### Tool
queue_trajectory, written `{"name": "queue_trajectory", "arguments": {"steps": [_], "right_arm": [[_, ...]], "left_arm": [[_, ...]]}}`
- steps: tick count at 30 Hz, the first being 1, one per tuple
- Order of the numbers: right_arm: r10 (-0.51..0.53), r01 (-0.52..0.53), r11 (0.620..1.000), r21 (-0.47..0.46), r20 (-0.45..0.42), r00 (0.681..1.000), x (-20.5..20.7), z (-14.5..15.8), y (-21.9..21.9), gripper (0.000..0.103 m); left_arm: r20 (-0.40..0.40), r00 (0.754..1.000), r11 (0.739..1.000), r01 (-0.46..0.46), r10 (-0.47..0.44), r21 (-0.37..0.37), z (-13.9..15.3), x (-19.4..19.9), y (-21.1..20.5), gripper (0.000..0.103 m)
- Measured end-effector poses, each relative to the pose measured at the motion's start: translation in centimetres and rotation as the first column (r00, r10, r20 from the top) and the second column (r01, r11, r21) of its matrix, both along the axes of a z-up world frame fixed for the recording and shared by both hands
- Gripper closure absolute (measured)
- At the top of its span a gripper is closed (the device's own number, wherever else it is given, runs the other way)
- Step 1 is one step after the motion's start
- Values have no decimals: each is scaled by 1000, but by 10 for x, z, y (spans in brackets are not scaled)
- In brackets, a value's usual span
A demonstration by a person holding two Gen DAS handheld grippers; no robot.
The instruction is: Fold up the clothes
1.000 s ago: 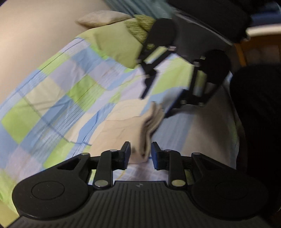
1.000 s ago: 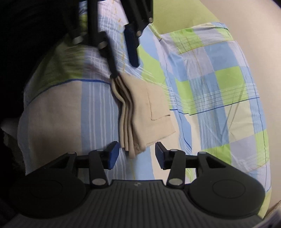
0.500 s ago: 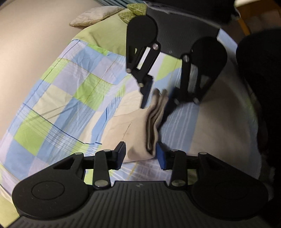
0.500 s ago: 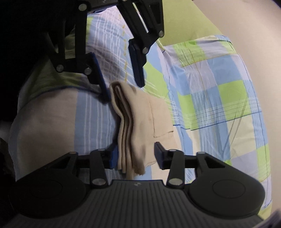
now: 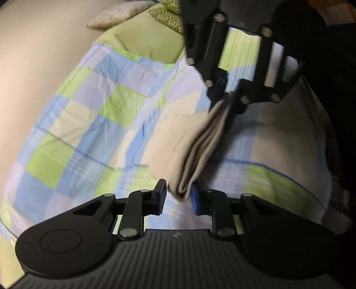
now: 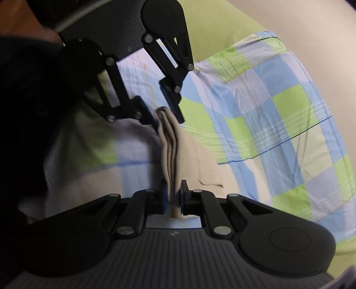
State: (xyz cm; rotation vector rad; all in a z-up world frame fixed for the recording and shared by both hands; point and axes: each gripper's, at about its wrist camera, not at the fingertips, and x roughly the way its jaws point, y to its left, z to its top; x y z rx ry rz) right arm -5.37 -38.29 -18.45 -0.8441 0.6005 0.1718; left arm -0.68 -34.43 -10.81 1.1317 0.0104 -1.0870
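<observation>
Folded beige garment (image 6: 171, 142), checked bedsheet (image 6: 278, 115) beneath, pillow (image 5: 118, 15) perhaps beyond

Folded garment (image 5: 195, 142) is lying on the bedsheet (image 5: 93, 124), mid-bed. Left gripper (image 5: 178, 196) is sitting at one end of its stacked edge, right gripper (image 6: 173, 195) at the opposite end, the two facing each other along it. Pillow (image 5: 115, 15) is lying at the bed's far end, beside the wall (image 5: 33, 66).

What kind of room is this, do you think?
Probably a bedroom: the folded beige garment lies on a bed's checked bedsheet, with a pillow at its far end.
</observation>
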Motion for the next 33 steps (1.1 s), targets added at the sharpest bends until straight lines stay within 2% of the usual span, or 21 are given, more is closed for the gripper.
{"name": "queue_trajectory", "arguments": {"steps": [4, 8, 12, 14, 17, 19, 20, 22, 23, 24, 25, 27, 28, 29, 31, 32, 33], "right_arm": [[-30, 31, 999, 31, -24, 999, -10, -5, 0, 89], [-110, 114, 987, 117, -40, 993, -30, 1, -15, 87], [-201, 203, 954, 220, -34, 979, -53, 8, -33, 87], [-237, 231, 926, 300, -17, 971, -56, 17, -39, 86], [-259, 230, 880, 415, 13, 966, -47, 31, -47, 85], [-256, 216, 862, 459, 27, 966, -40, 34, -52, 84], [-248, 200, 839, 506, 28, 968, -29, 35, -55, 84], [-241, 189, 812, 553, 22, 970, -17, 32, -60, 84], [-236, 198, 792, 578, -9, 972, -7, 24, -64, 84], [-234, 205, 787, 581, -25, 972, -1, 20, -66, 84], [-224, 223, 781, 584, -71, 972, 6, 12, -69, 83], [-203, 216, 760, 613, -93, 975, 6, 9, -78, 82], [-206, 227, 720, 656, -111, 972, 5, 16, -90, 80], [-224, 237, 686, 687, -110, 968, 4, 21, -103, 74], [-257, 256, 623, 739, -116, 959, 4, 28, -125, 67], [-279, 282, 558, 780, -144, 949, 6, 29, -145, 65], [-291, 309, 489, 815, -182, 939, 9, 28, -163, 64]], "left_arm": [[-79, 995, 997, -61, 57, -48, 6, 1, 18, 70], [-145, 985, 987, -108, 91, -121, 18, 4, 24, 70], [-194, 976, 973, -136, 99, -188, 32, 5, 22, 70], [-199, 976, 970, -130, 88, -207, 35, 6, 12, 70], [-215, 974, 972, -121, 77, -199, 33, 11, -3, 70], [-225, 971, 982, -113, 78, -150, 20, 14, -10, 70], [-218, 973, 985, -108, 78, -134, 15, 14, -10, 71], [-211, 974, 988, -104, 78, -118, 8, 12, -7, 73], [-217, 973, 987, -107, 79, -118, 7, 12, -5, 73], [-242, 967, 987, -112, 82, -114, 9, 14, -3, 73], [-278, 957, 986, -121, 85, -118, 15, 19, -1, 73], [-354, 931, 980, -143, 85, -141, 27, 32, 2, 68], [-407, 910, 975, -160, 85, -155, 33, 44, 2, 68], [-461, 883, 969, -180, 84, -168, 39, 56, 2, 68], [-574, 815, 963, -209, 76, -170, 47, 88, -3, 67], [-599, 797, 963, -214, 73, -167, 47, 95, -4, 67], [-711, 701, 965, -221, 59, -138, 48, 123, -11, 68]]}}
